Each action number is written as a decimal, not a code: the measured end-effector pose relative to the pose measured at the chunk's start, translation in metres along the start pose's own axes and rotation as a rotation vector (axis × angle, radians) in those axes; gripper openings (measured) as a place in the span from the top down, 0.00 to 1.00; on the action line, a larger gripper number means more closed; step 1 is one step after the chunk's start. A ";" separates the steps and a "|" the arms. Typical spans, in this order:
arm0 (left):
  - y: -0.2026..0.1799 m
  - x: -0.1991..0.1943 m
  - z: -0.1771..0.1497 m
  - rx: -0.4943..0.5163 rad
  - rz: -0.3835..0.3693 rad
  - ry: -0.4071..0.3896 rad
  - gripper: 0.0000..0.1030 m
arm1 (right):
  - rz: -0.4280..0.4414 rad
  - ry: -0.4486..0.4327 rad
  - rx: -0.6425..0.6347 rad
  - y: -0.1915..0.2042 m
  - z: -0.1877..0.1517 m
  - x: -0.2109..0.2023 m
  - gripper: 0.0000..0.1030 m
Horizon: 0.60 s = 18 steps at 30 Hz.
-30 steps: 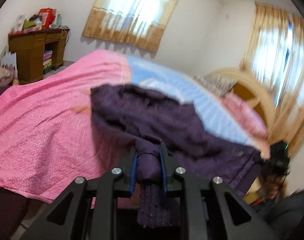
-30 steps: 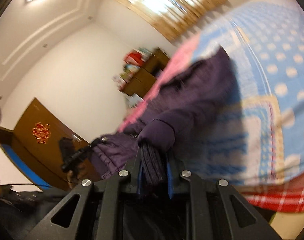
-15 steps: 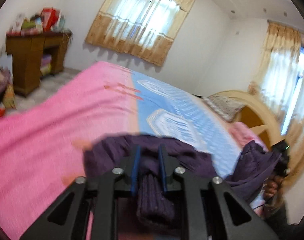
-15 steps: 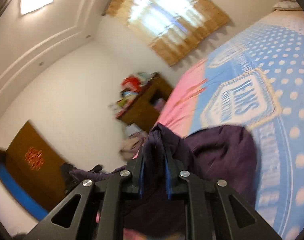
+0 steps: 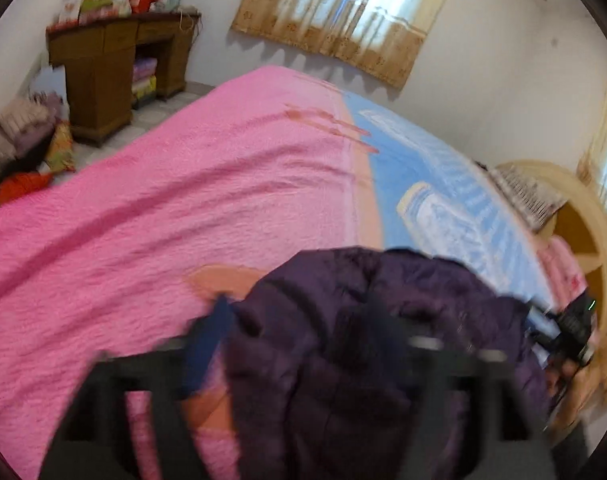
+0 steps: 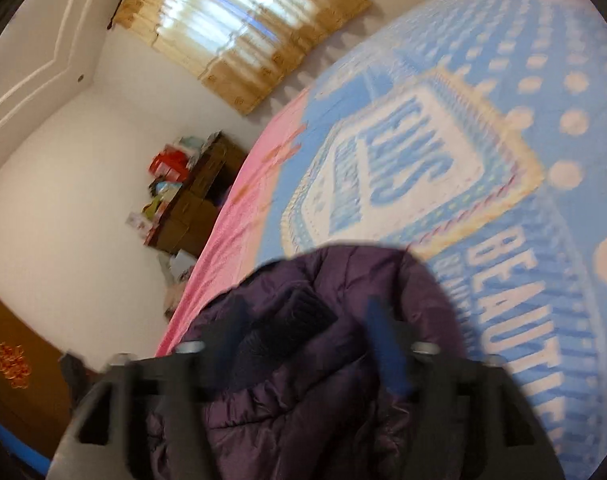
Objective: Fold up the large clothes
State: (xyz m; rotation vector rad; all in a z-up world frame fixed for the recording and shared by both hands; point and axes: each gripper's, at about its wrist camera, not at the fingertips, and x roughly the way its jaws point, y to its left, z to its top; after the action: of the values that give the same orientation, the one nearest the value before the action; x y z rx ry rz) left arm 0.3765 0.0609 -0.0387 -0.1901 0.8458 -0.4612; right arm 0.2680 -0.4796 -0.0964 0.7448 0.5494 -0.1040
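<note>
A dark purple quilted jacket (image 5: 363, 340) lies bunched on the near part of the bed, across the seam between pink blanket (image 5: 183, 220) and blue printed blanket (image 6: 503, 160). My left gripper (image 5: 299, 332) hovers right over it. Its jaws are opening and stand wide apart, with jacket fabric loose between the fingers. In the right wrist view the jacket (image 6: 323, 380) and its black knit cuff (image 6: 299, 320) lie between the spread fingers of my right gripper (image 6: 307, 332), whose jaws are also opening. The right gripper (image 5: 575, 332) also shows at the jacket's far right end.
A wooden desk (image 5: 111, 68) piled with boxes stands against the far wall, with a heap of clothes (image 5: 23, 140) on the floor beside it. A curved wooden headboard (image 5: 583, 208) and pillow are at the right. Curtained windows are behind. A brown door (image 6: 15, 380) is at the left.
Both grippers were shut on parts of the jacket and drew it towards the near side of the bed. Now both sets of jaws have spread and the jacket rests bunched.
</note>
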 end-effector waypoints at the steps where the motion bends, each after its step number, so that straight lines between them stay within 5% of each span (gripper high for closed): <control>1: -0.005 -0.004 0.001 0.024 0.003 -0.010 0.17 | -0.004 -0.010 -0.044 0.008 0.002 -0.007 0.34; 6: -0.034 -0.014 -0.009 0.163 -0.052 0.014 0.11 | -0.066 0.093 -0.342 0.067 -0.015 -0.014 0.33; 9: -0.057 0.005 -0.019 0.278 -0.020 0.059 0.11 | -0.193 0.215 -0.487 0.074 -0.040 0.019 0.33; 11: -0.060 0.026 -0.023 0.286 0.005 0.108 0.11 | -0.203 0.240 -0.507 0.065 -0.053 0.034 0.33; 12: -0.059 0.034 -0.024 0.272 0.000 0.123 0.18 | -0.203 0.231 -0.517 0.062 -0.056 0.040 0.37; 13: -0.058 0.039 -0.026 0.270 0.006 0.124 0.25 | -0.196 0.235 -0.515 0.062 -0.057 0.041 0.61; 15: -0.059 0.041 -0.034 0.305 0.068 0.106 0.69 | -0.154 0.261 -0.472 0.064 -0.057 0.042 0.88; 16: -0.060 0.039 -0.035 0.314 0.067 0.098 0.71 | -0.180 0.245 -0.506 0.071 -0.059 0.040 0.99; 18: -0.062 0.025 -0.036 0.315 0.082 0.030 0.76 | -0.199 0.182 -0.574 0.088 -0.061 0.025 1.00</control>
State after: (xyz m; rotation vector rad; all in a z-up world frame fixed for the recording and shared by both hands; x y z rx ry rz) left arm 0.3440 -0.0049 -0.0582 0.1417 0.7959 -0.5141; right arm 0.2872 -0.3715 -0.0921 0.1392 0.7825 -0.0574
